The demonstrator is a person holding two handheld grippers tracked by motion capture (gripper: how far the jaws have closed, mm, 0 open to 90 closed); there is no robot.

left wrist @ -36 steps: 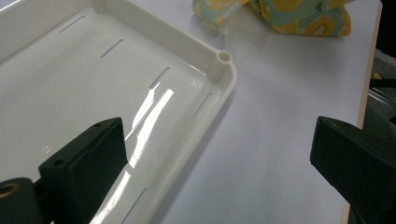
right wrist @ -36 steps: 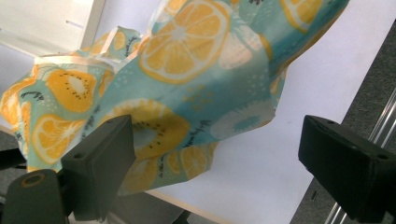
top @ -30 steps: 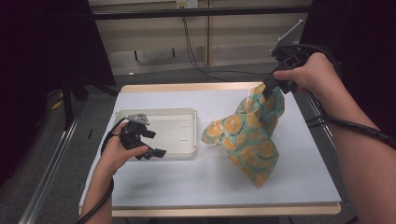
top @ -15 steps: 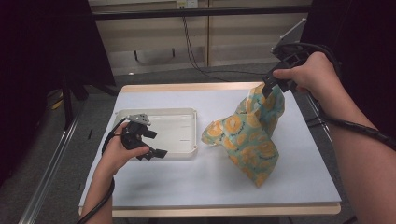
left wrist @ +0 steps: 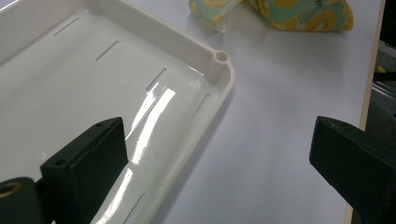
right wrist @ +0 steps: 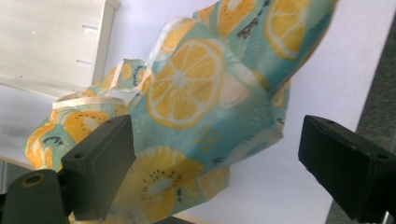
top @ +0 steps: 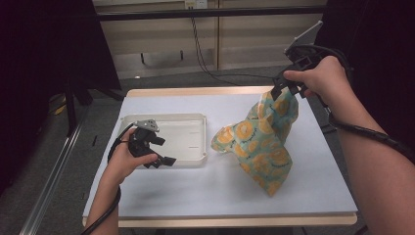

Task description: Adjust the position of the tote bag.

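A teal cloth bag printed with orange and kiwi slices stands on the white table, its top drawn up to a peak. My right gripper is at that peak, high at the back right. In the right gripper view its jaws stand wide apart, open, with the bag beyond them; what holds the peak up is not clear. My left gripper hovers open over the near edge of a white plastic tray. Nothing lies between its jaws, and the tray's corner is below.
The tray has nothing in it and sits left of the bag on the table. A cable runs from each gripper along the forearm. Dark floor and a metal rail lie left of the table, with cabinets behind.
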